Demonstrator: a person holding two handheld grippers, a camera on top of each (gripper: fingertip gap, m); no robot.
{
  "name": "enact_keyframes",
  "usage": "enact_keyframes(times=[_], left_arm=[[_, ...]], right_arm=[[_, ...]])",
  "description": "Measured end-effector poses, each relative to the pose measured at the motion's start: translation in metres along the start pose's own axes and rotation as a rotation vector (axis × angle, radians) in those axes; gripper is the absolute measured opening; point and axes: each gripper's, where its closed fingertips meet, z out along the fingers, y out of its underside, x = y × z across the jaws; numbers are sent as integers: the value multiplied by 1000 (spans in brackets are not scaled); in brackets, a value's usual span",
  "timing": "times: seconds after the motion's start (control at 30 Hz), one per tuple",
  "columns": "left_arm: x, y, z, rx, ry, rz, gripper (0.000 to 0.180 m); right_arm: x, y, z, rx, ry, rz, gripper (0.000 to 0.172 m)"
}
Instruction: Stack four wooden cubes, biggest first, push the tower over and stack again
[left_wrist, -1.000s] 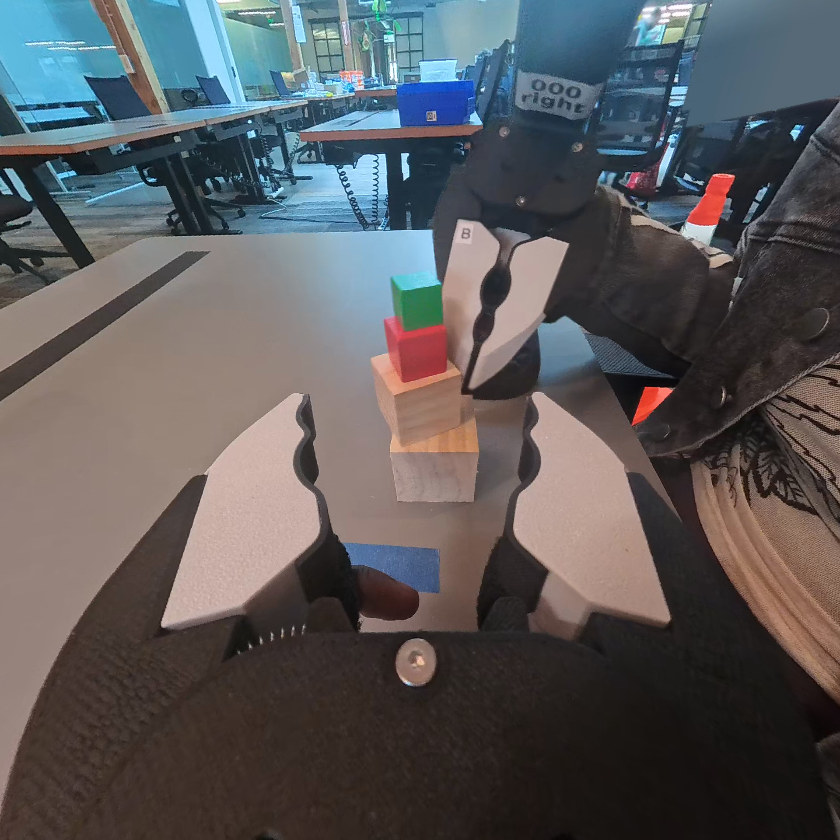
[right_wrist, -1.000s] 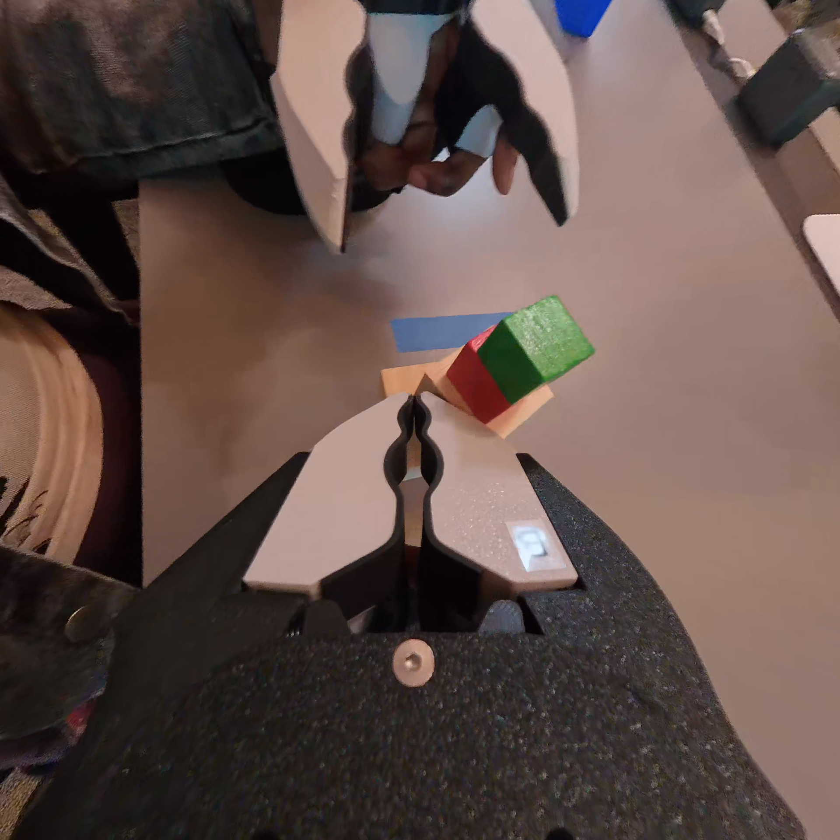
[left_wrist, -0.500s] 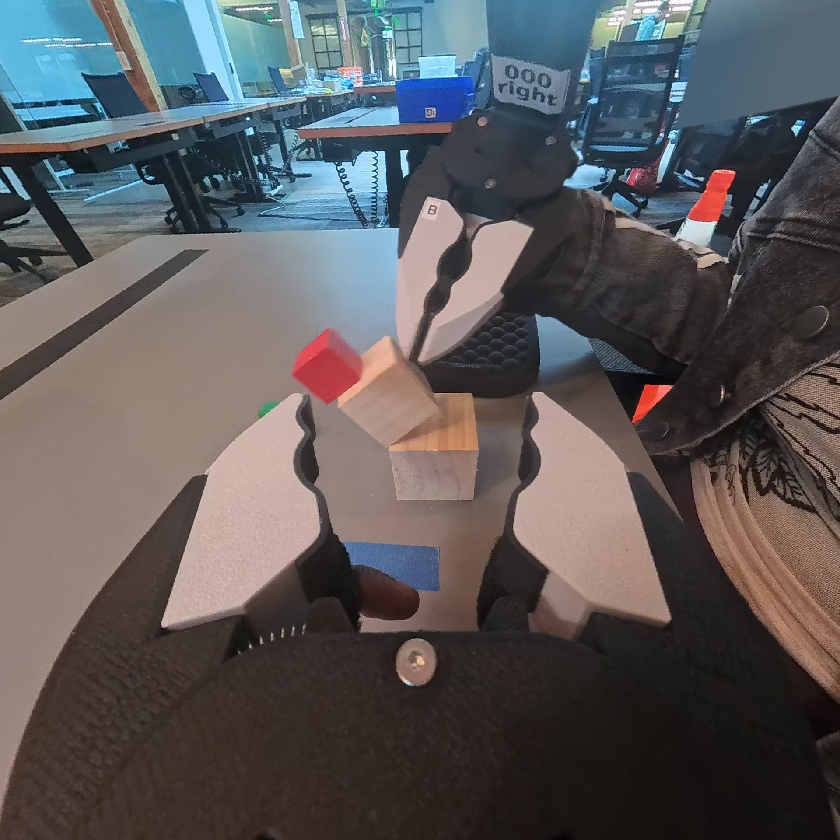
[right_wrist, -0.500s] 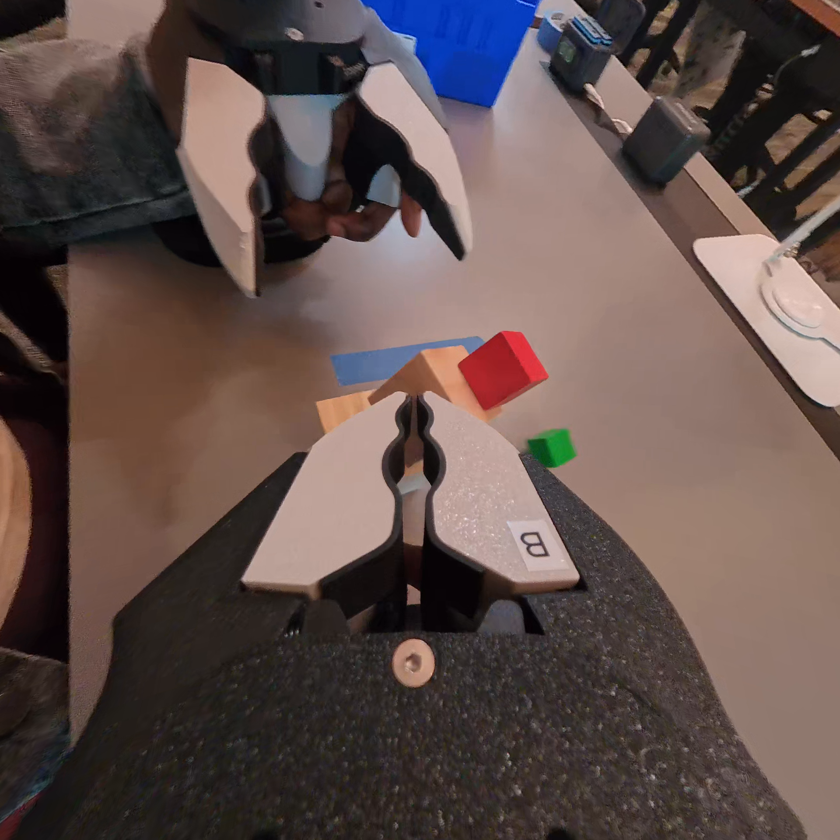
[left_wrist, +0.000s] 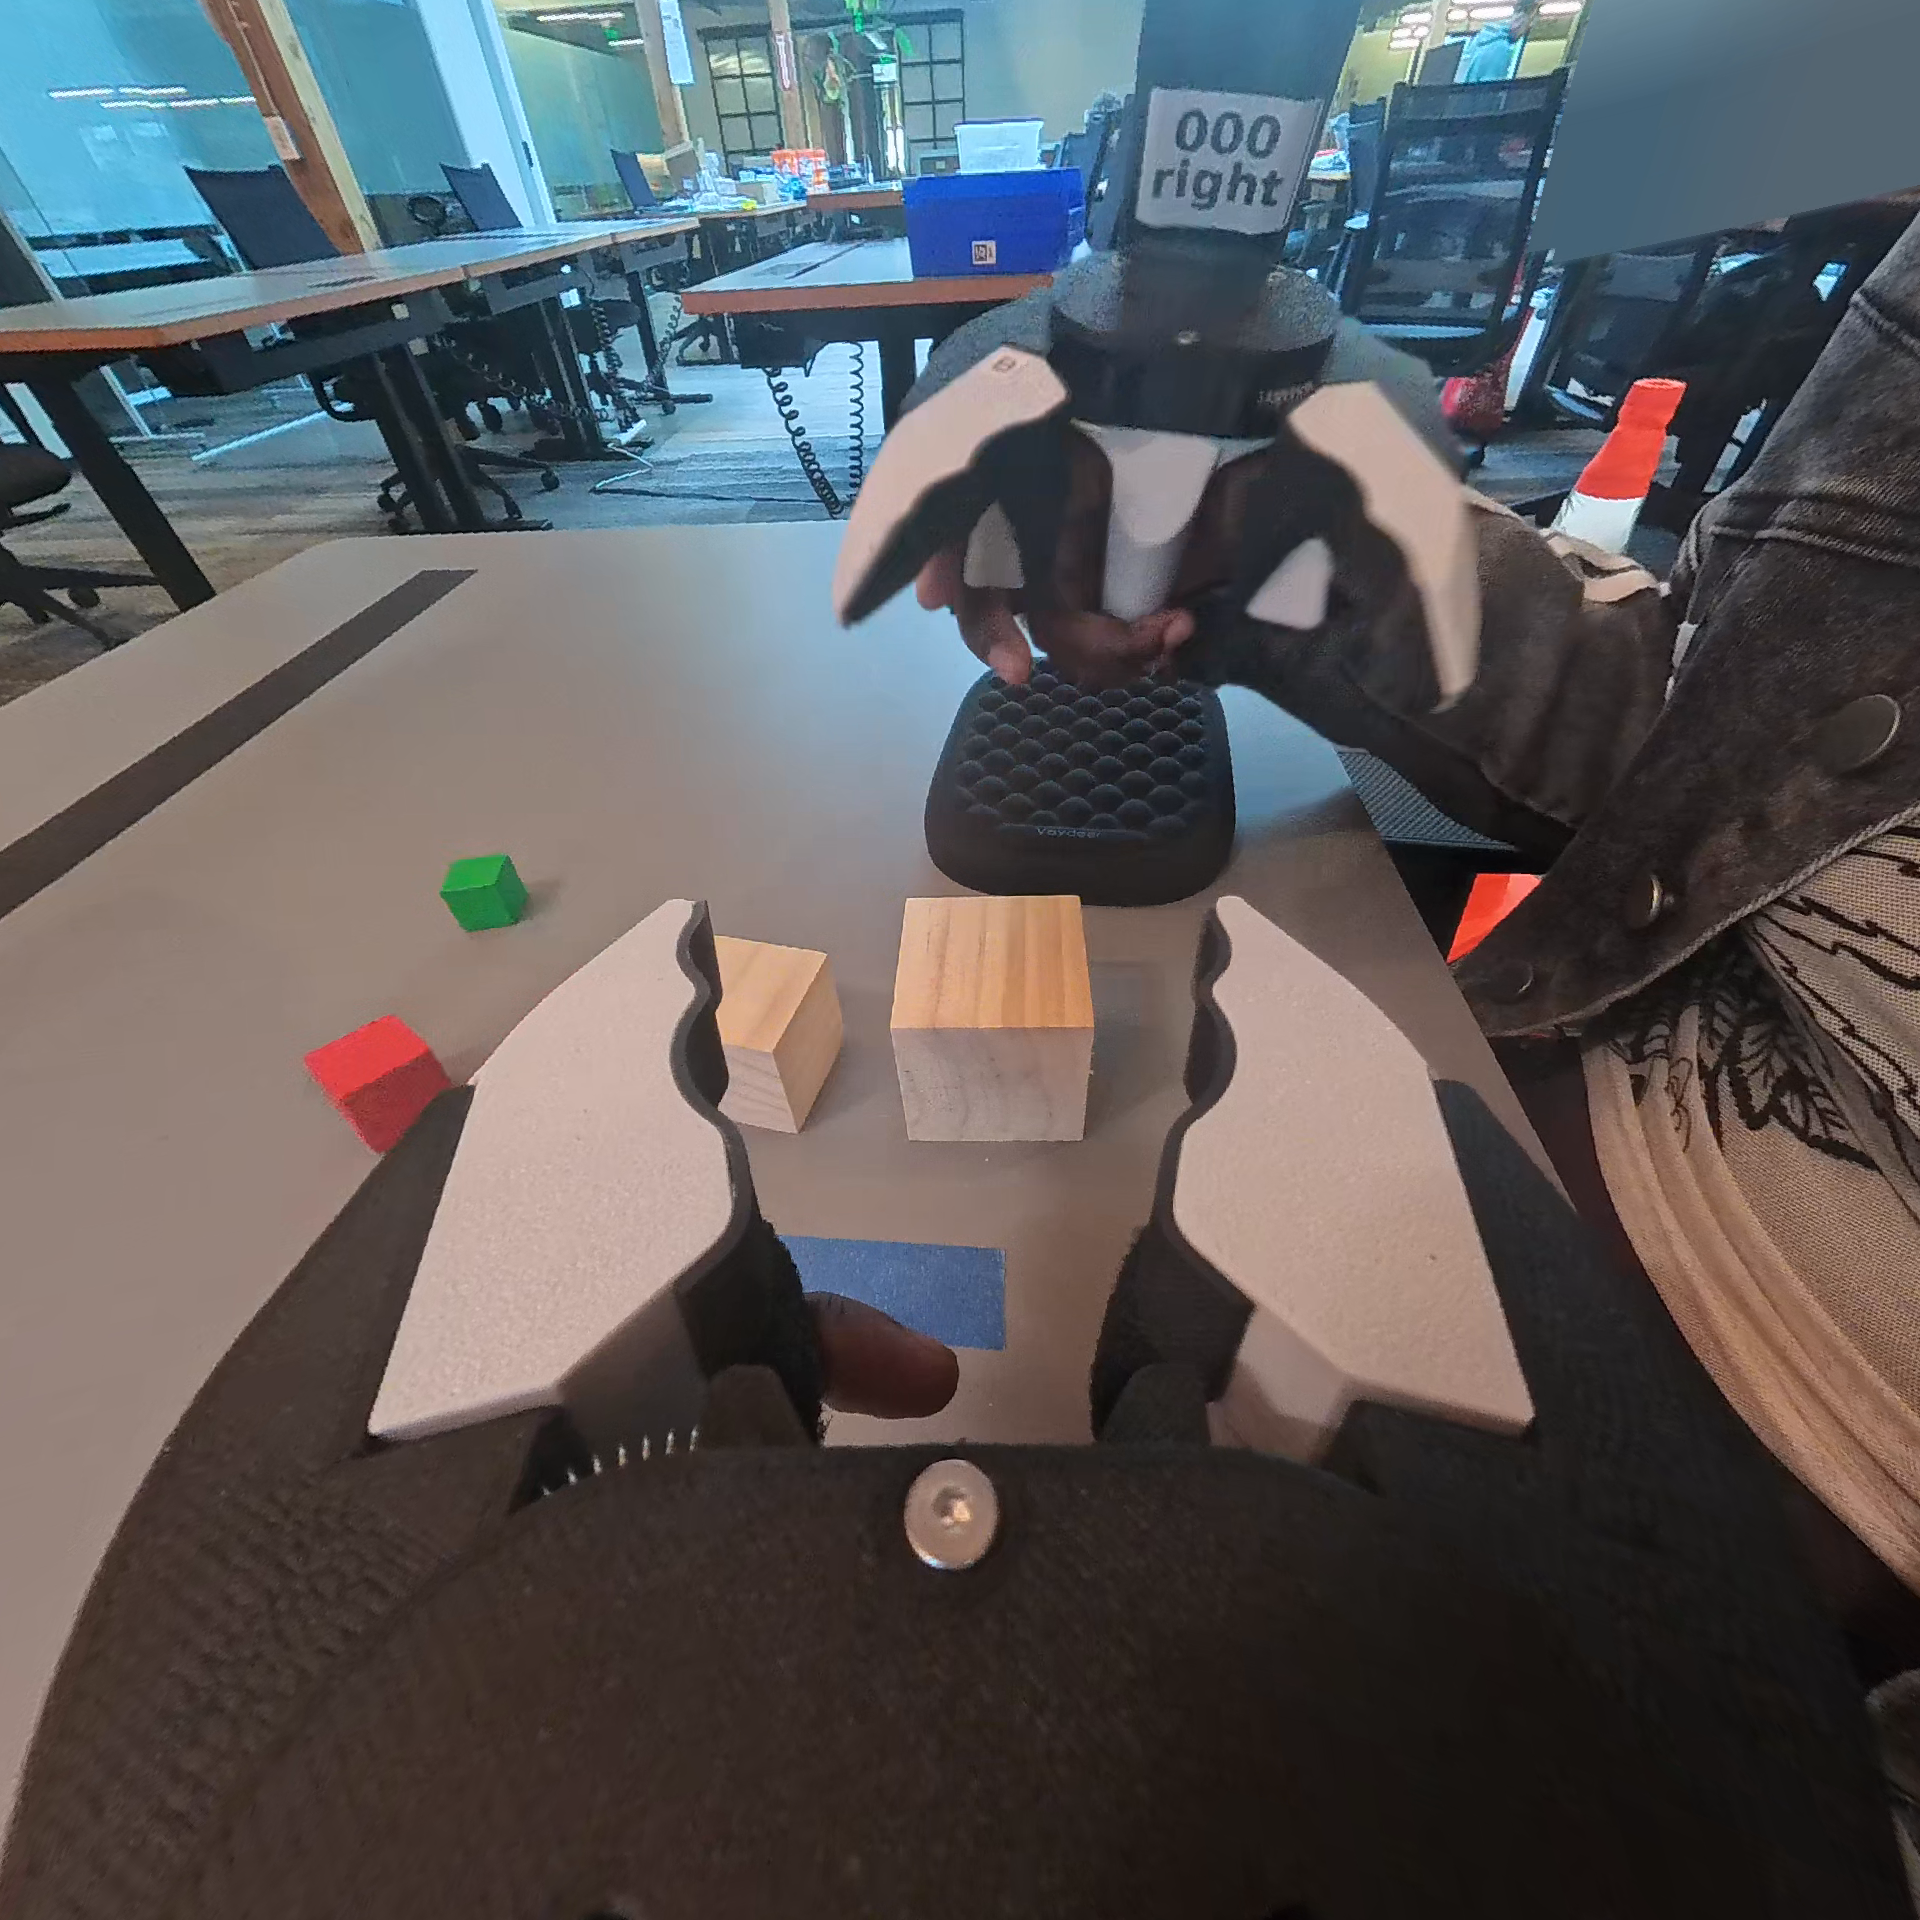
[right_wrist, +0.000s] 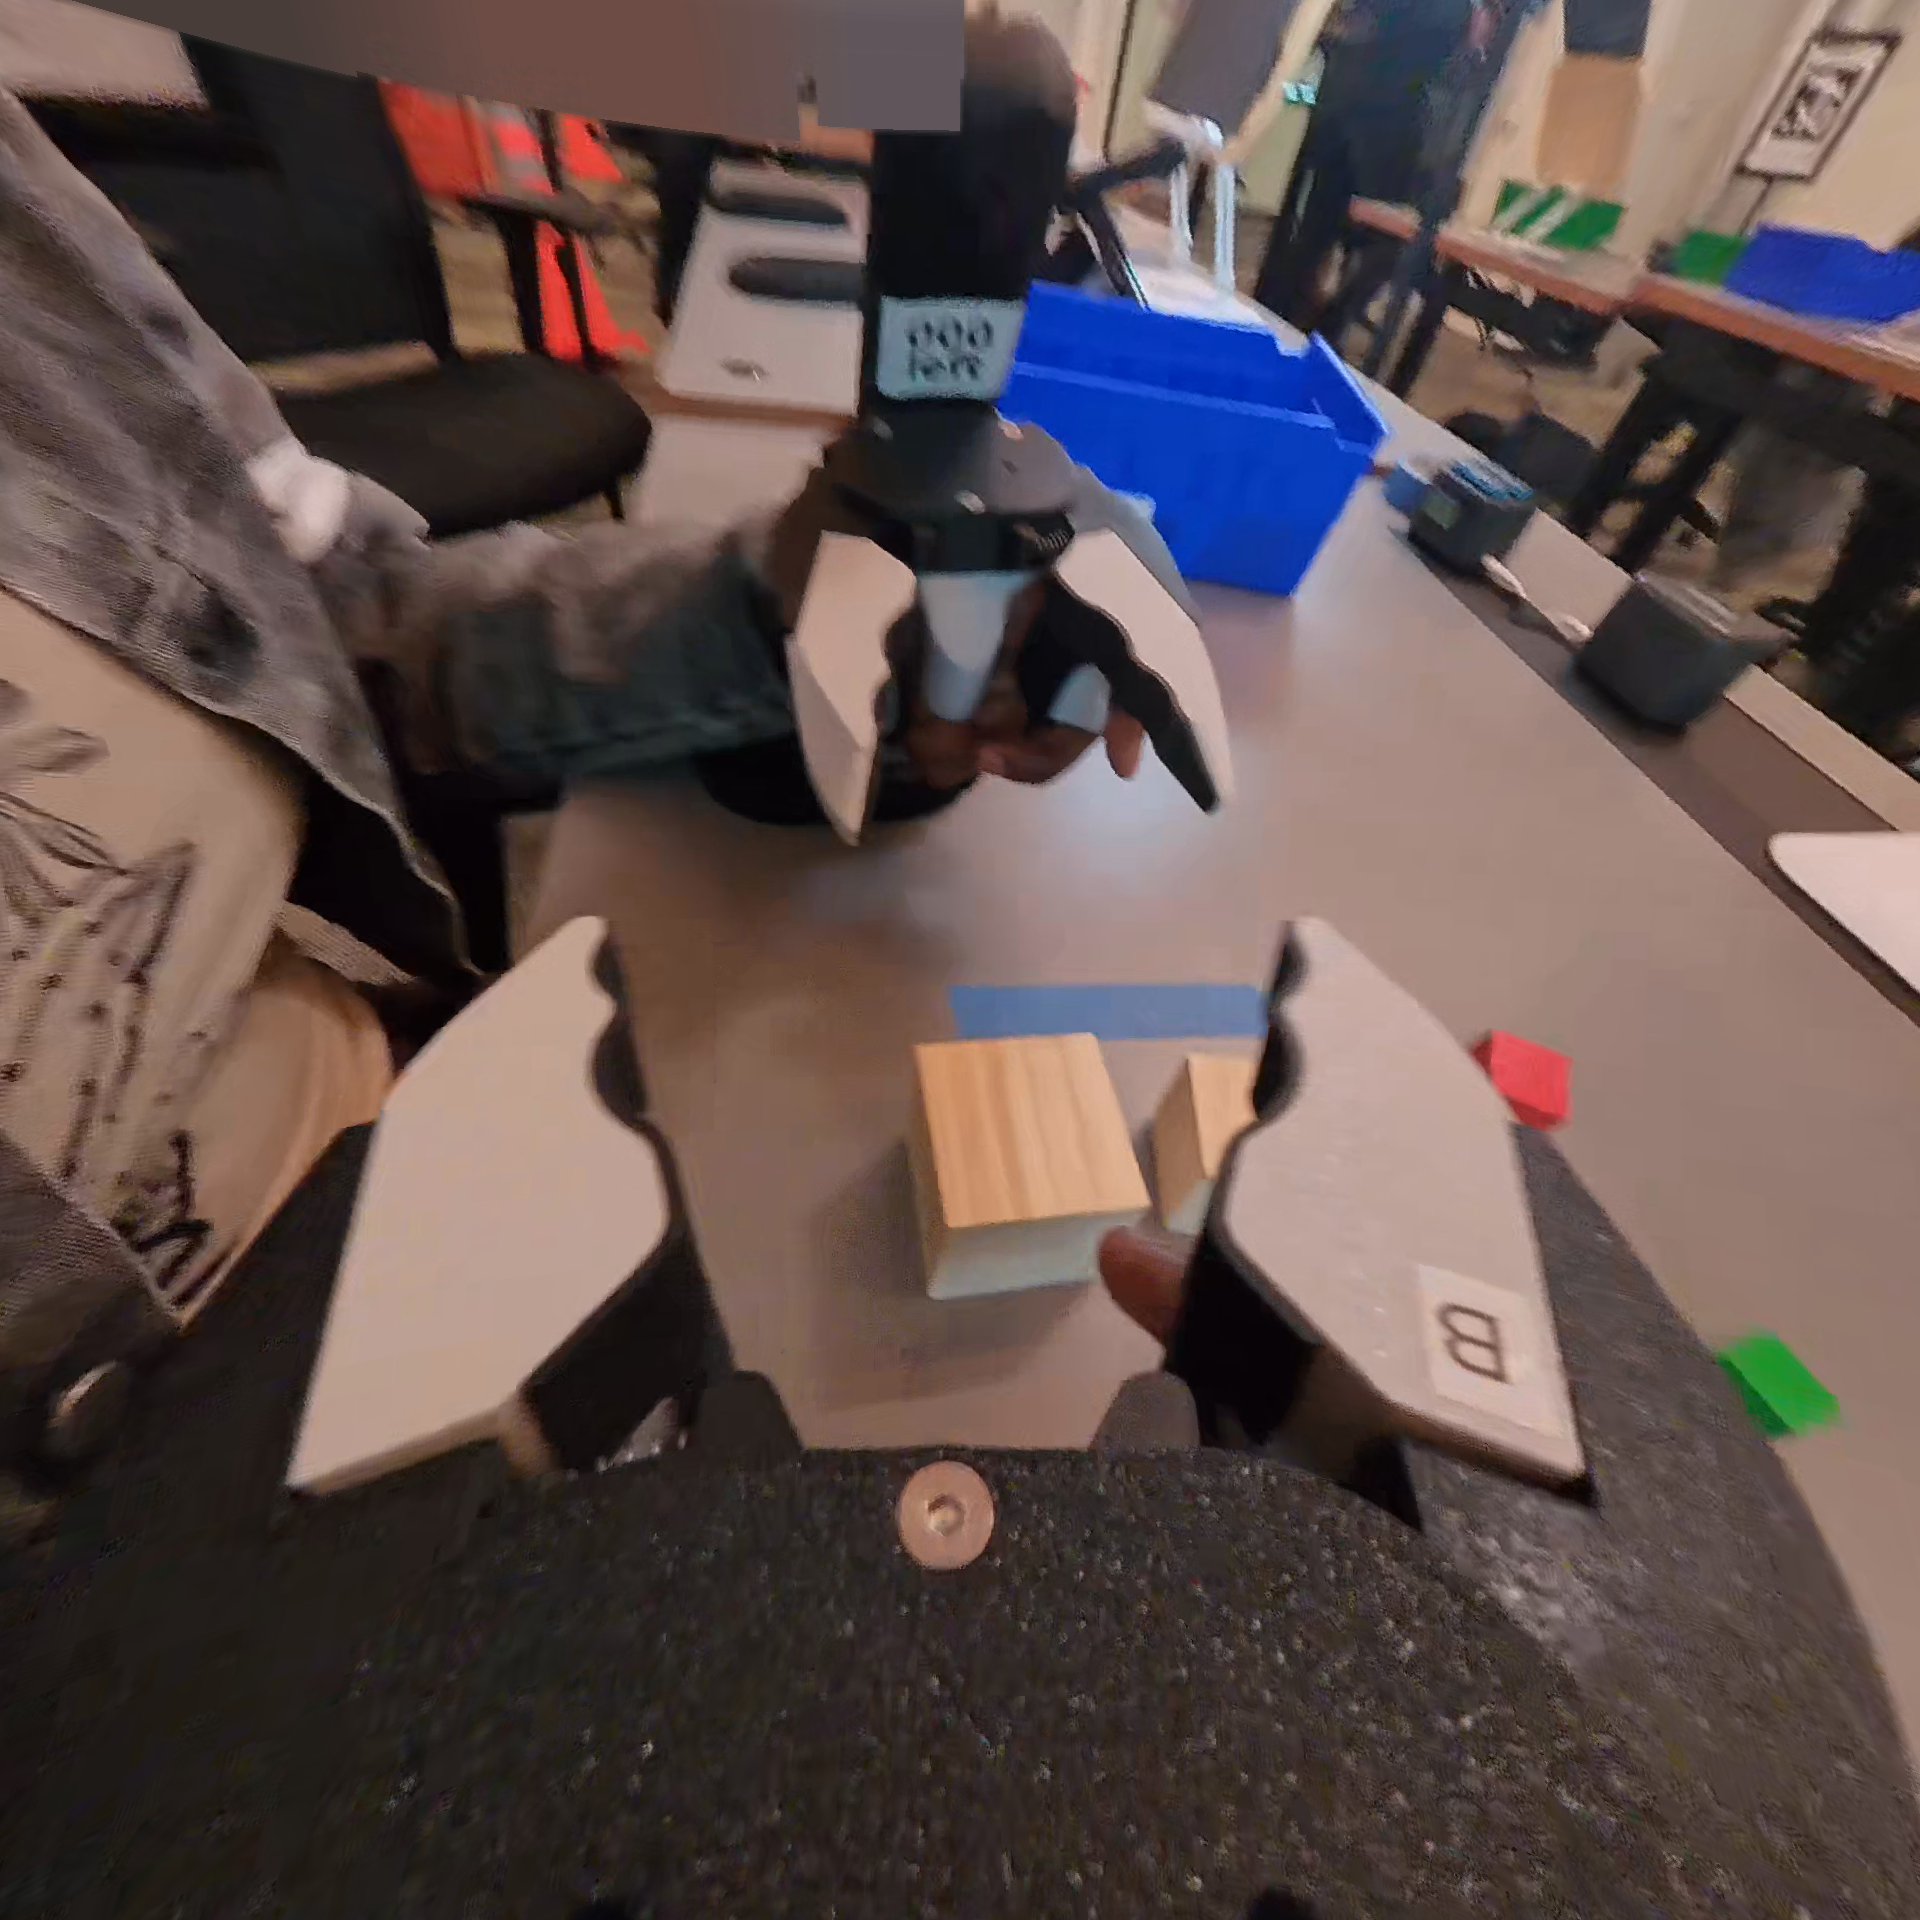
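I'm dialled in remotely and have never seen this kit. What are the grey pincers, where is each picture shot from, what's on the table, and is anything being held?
A person holds a two-finger gripper in each hand, and each carries a camera looking along its fingers. One picture looks from the left gripper, the other from the right gripper; each also shows the other farther off. On the grey table lie a large wooden cube, a smaller wooden cube, a red cube, a green cube, blue tape and a black pad. Both grippers are open and hold nothing.
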Motion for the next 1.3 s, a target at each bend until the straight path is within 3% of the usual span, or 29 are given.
enact_keyframes(times=[0.07,0.23,0.4,0.63,0.7,0.77,0.83,0.97,1.07,1.17,1.3], left_arm=[[0,0,0,1,1,-1,87],[1,0,1,0,3,1,87],[1,0,1,-1,5,1,87],[-1,1,0,-2,-4,0,87],[-3,1,0,-5,-19,3,87],[-7,-1,-1,2,-49,16,87],[-17,-10,-5,55,-129,55,88],[-43,-47,-28,263,-426,274,91],[-35,-65,-35,354,-534,486,83],[-29,-55,-17,278,-497,525,79],[-24,-39,1,163,-473,618,79]], right_arm=[[-4,-6,-3,59,-13,22,134],[0,7,-7,9,-2,44,135],[13,53,2,-374,-35,38,94],[19,89,30,-710,-173,-53,75],[19,103,34,-797,-189,-86,60],[26,101,40,-749,-136,-88,59],[39,89,44,-602,-59,-2,59],[68,23,36,-1,-23,458,59],[85,-10,20,346,-134,763,59],[77,-20,21,444,-311,909,59],[60,-18,36,385,-374,909,59]])
